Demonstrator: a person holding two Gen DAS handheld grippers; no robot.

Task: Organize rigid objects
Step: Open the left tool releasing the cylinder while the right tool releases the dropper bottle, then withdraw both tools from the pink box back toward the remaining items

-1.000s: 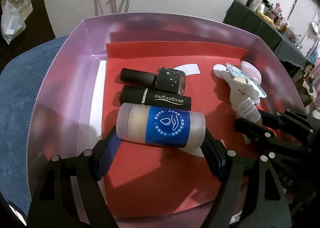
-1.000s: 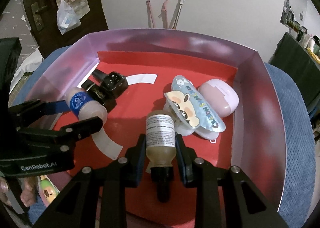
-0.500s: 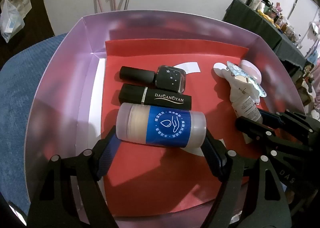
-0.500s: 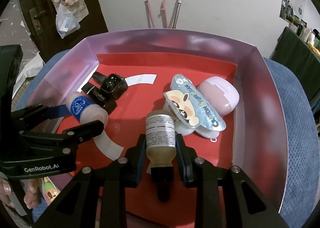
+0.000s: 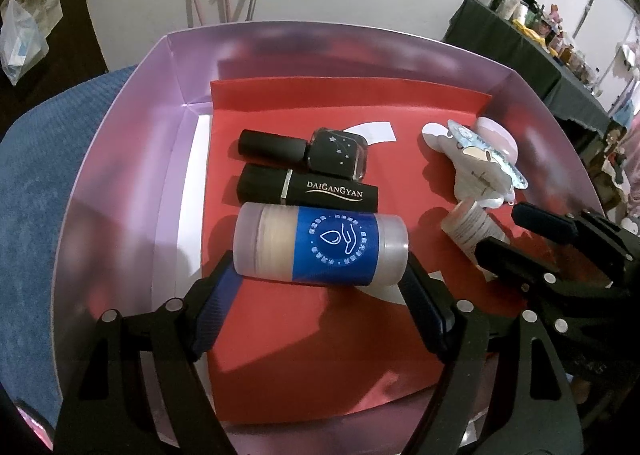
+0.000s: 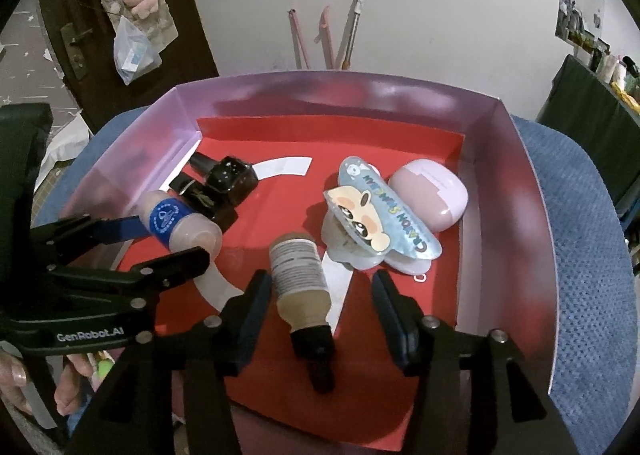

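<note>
A lilac box (image 5: 120,195) lined with a red sheet (image 5: 320,355) holds everything. A blue-labelled bottle (image 5: 320,243) lies crosswise on the sheet. My left gripper (image 5: 320,267) has a pad touching each end of it, and its jaws are easing open. A small amber dropper bottle (image 6: 300,279) lies between the opening jaws of my right gripper (image 6: 320,279). The left pad is close beside it and the right pad stands well clear. A black lipstick (image 5: 308,191) and a dark nail polish (image 5: 336,155) lie just beyond the blue-labelled bottle.
A cartoon hair claw (image 6: 380,227) and a lilac earbud case (image 6: 428,191) lie at the box's right. The box rests on a blue cushion (image 6: 592,255). A hand (image 6: 68,383) holds the left gripper at the lower left. A wall and a door stand behind.
My right gripper's jaws have spread apart from the dropper bottle, which now lies loose on the red sheet. The left gripper and the blue-labelled bottle look the same.
</note>
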